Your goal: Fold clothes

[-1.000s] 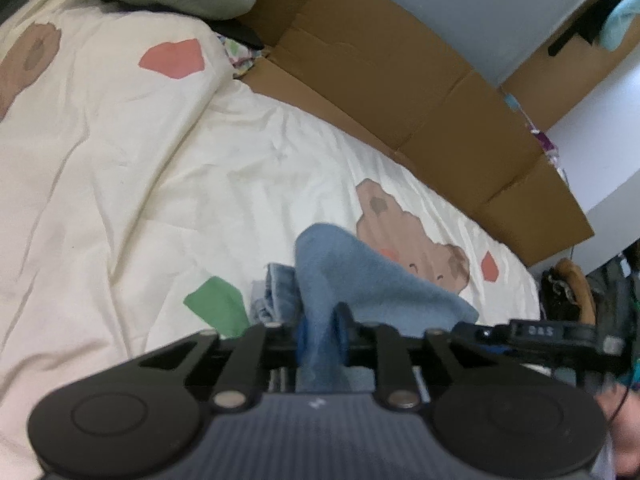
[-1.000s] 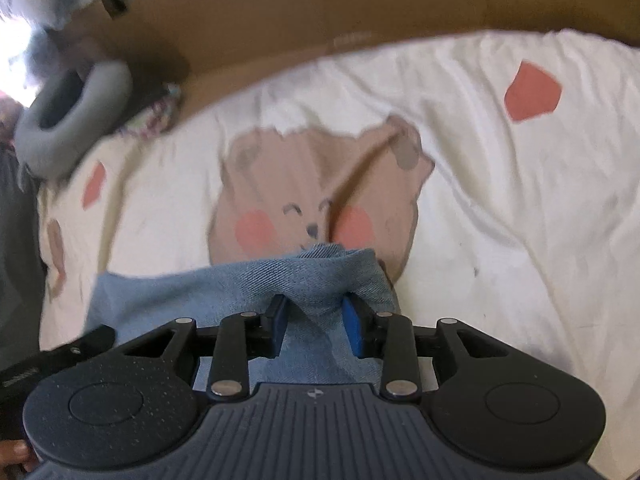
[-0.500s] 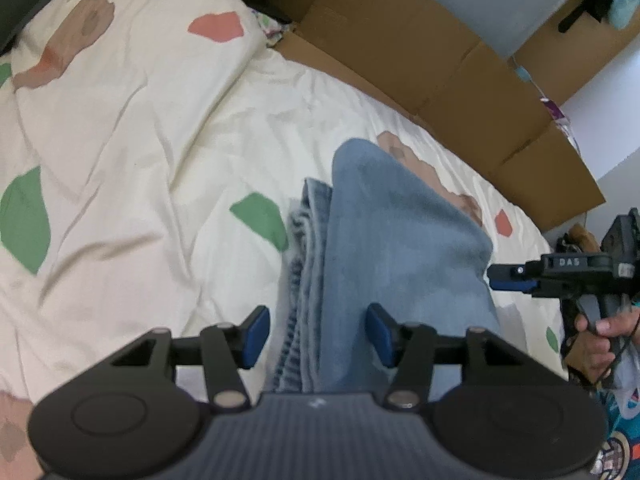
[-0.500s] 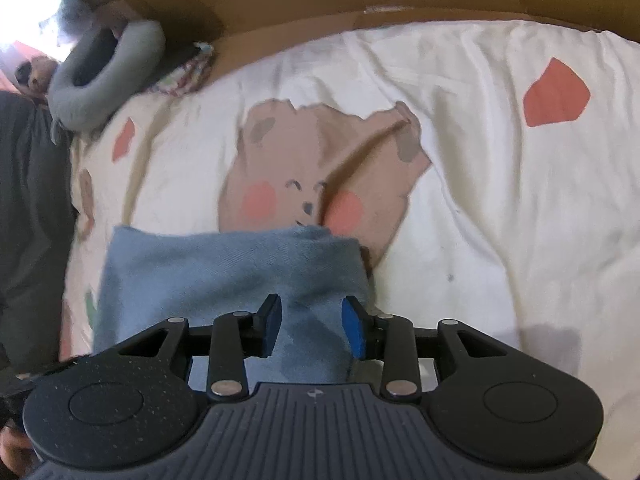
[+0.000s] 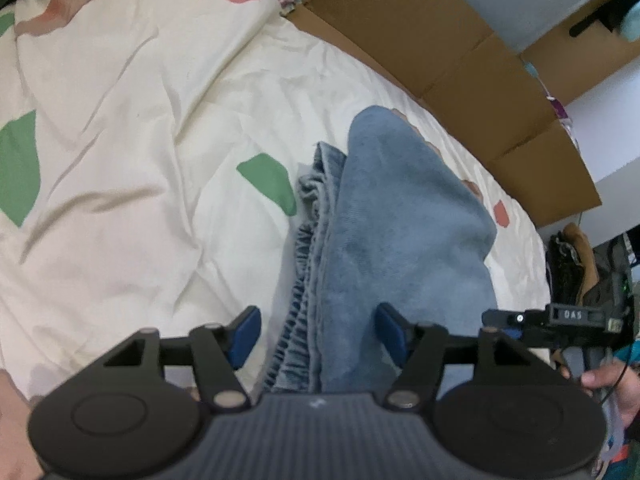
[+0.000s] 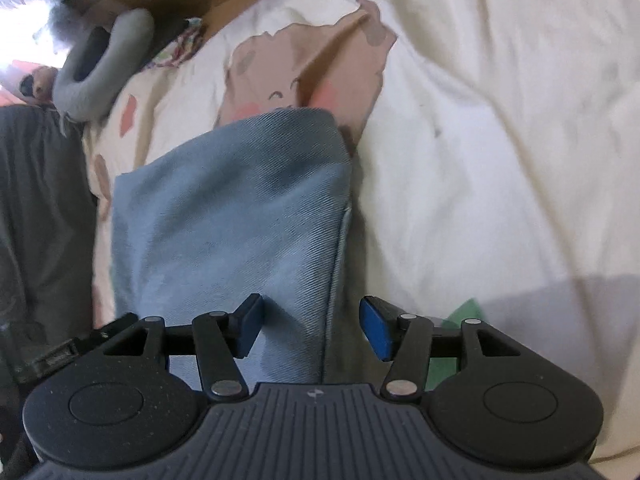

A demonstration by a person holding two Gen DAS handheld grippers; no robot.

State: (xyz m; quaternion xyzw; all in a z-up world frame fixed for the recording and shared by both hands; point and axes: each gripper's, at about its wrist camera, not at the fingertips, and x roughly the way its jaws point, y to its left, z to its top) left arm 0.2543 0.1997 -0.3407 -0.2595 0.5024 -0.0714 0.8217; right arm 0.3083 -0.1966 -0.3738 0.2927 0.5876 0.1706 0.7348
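Note:
A folded pair of light blue jeans (image 5: 404, 236) lies on a cream bedspread (image 5: 120, 128) printed with bears and coloured patches. Its gathered waistband (image 5: 308, 264) shows along the left side in the left wrist view. My left gripper (image 5: 318, 334) hovers over the near end, its jaws opening, and the denim lies between the blue pads (image 5: 244, 336) without being pressed. In the right wrist view the jeans (image 6: 236, 216) run away from me. My right gripper (image 6: 310, 326) straddles their right edge, jaws opening, pads clear of the cloth.
Flattened cardboard (image 5: 440, 52) lines the far side of the bed. A grey neck pillow (image 6: 100, 68) and dark fabric (image 6: 40, 216) lie at the left in the right wrist view. The other gripper and a hand (image 5: 608, 384) show at the right edge of the left wrist view.
Both grippers let go of the jeans and their jaws spread apart. The lifted denim fold came down flat onto the bedspread, and both grippers sank closer to it.

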